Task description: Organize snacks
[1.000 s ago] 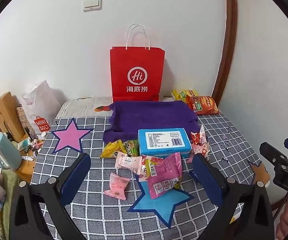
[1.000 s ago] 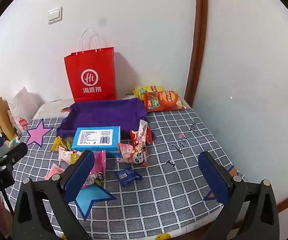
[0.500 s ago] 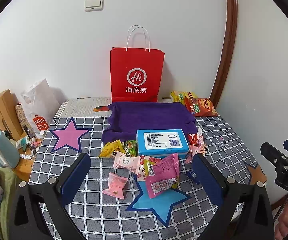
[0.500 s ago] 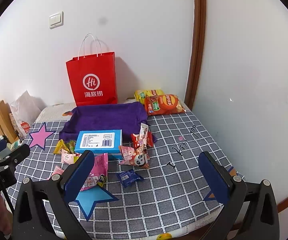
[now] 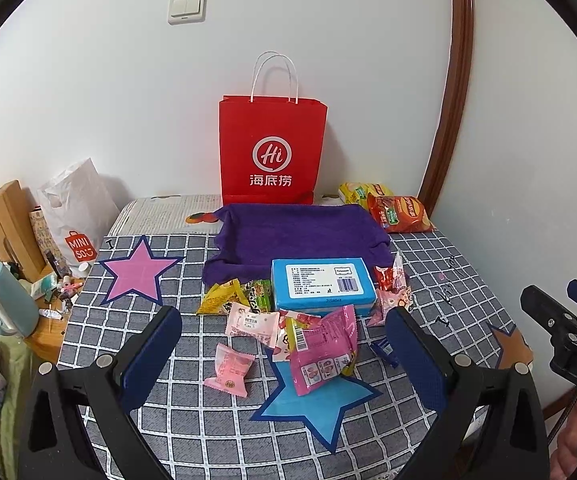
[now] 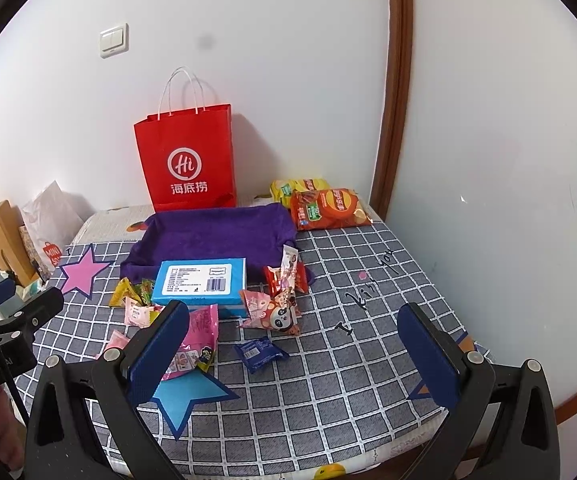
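Change since earlier: both grippers have been drawn back and raised slightly, so the snacks are seen a little farther off; no snack has been shifted.
Left gripper [image 5: 284,354]: held spread wide above the near edge of the table, nothing between its blue pads [image 5: 150,356]; the pink packets are seen between them but below, untouched.
Right gripper [image 6: 294,354]: likewise released and empty, hovering over the checked cloth to the right of the snack pile.
Table cover [image 6: 348,360]: grey checked cloth with pink and blue star patches, on which everything is laid.
Purple tray [image 5: 300,232]: soft cloth tray set at the back centre, just in front of the red paper bag [image 5: 272,152]; no snack can be seen inside it.
Blue box [image 5: 322,284]: lying flat with its label up, touching the tray's front edge.
Large pink packet [image 5: 324,350]: resting in front of the box, partly over the blue star [image 5: 316,400].
Small pink packets [image 5: 230,368]: one is near the left pad, another [image 5: 252,320] is just behind it.
Yellow and green packets [image 5: 236,296]: grouped just left of the box.
Panda packet [image 6: 276,312]: placed at the box's right front corner, with red wrappers [image 6: 284,274] behind it.
Dark blue packet [image 6: 260,354]: lying alone in front of the panda packet.
Chip bags [image 6: 328,210]: an orange-red bag and a yellow one behind it, at the back right beside the tray.
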